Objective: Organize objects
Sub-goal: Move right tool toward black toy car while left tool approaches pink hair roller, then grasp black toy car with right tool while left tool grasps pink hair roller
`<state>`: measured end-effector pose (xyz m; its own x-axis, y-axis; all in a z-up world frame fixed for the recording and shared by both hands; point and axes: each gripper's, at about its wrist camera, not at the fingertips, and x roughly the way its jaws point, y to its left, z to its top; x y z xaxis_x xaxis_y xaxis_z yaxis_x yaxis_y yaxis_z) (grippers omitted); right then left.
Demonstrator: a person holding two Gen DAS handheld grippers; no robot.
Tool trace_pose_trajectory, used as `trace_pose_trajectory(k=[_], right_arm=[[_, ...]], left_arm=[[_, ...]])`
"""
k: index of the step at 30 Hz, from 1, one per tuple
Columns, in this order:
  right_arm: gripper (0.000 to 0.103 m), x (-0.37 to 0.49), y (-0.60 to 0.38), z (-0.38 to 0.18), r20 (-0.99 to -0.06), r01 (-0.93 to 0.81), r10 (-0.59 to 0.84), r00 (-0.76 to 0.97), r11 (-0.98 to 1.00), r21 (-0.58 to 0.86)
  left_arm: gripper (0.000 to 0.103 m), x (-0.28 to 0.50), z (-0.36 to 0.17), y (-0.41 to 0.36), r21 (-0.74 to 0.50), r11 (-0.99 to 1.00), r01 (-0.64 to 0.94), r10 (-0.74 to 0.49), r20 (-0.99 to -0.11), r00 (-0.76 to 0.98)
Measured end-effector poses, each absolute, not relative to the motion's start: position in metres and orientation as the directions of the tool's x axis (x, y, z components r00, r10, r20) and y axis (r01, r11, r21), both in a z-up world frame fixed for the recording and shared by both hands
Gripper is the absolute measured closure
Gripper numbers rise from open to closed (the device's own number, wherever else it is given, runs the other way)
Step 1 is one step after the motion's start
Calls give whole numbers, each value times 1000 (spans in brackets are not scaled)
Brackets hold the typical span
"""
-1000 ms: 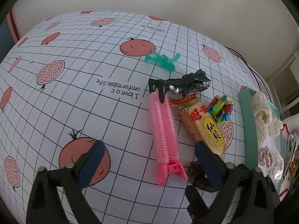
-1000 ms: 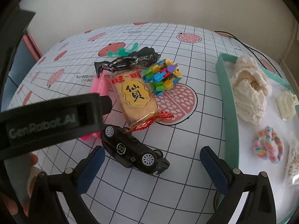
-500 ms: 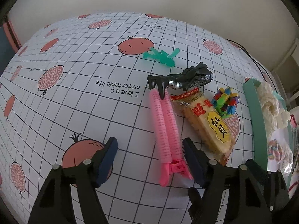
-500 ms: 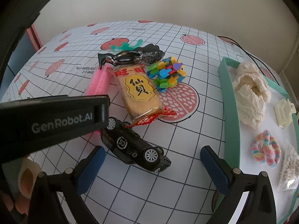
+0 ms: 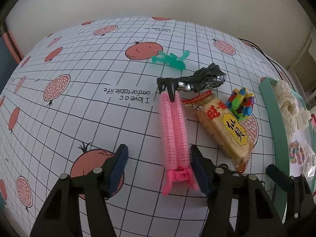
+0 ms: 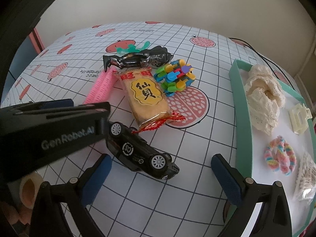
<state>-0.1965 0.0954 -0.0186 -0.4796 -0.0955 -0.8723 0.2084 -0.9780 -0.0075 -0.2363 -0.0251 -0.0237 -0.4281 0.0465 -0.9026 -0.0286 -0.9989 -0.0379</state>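
Left tool jaws apart, straddling pink hair clip to grab it; right tool apart over toy car

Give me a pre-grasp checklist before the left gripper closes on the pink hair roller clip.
1. Left gripper open: ok.
2. Pink hair roller clip between its fingers: ok, though it sits close to the right-hand finger.
3. Far end free: not ok, the black claw clip overlaps the roller's tip.
4. Snack packet clear of the fingers: ok, beside the roller, outside the grip.
5. Right gripper out of the way: ok, open over the toy car.
6. Teal tray has space: ok.
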Motion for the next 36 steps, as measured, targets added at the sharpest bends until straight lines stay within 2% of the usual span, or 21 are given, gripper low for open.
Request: trace_pose_trajectory(k=[5,14,19,25,36], right_arm=[[9,-195,99,-17,-868,200,-90,-488,-980,-10],[29,-193,99,-13,-860,217,-104,-499,-976,-8],[47,-190,97,-11,-857,230,-114,-502,-973,-5],[60,-188,99,-9,-860,233,-118,-497,-972,-2],[70,-184,100,-6,-878,224,-120,-463,-975,15]], left_arm=[[49,-239,-23,-25,-31,-999,-20,36,-902,-430],[61,-236,-22,-28,-17,-1000,-14,21,-899,-437],[64,-233,-21,-29,-16,-1000,-14,21,-900,-436],[68,-229,-21,-30,-13,-1000,-14,18,-905,-425],[74,-217,-18,-31,-9,-1000,-5,10,-918,-397]])
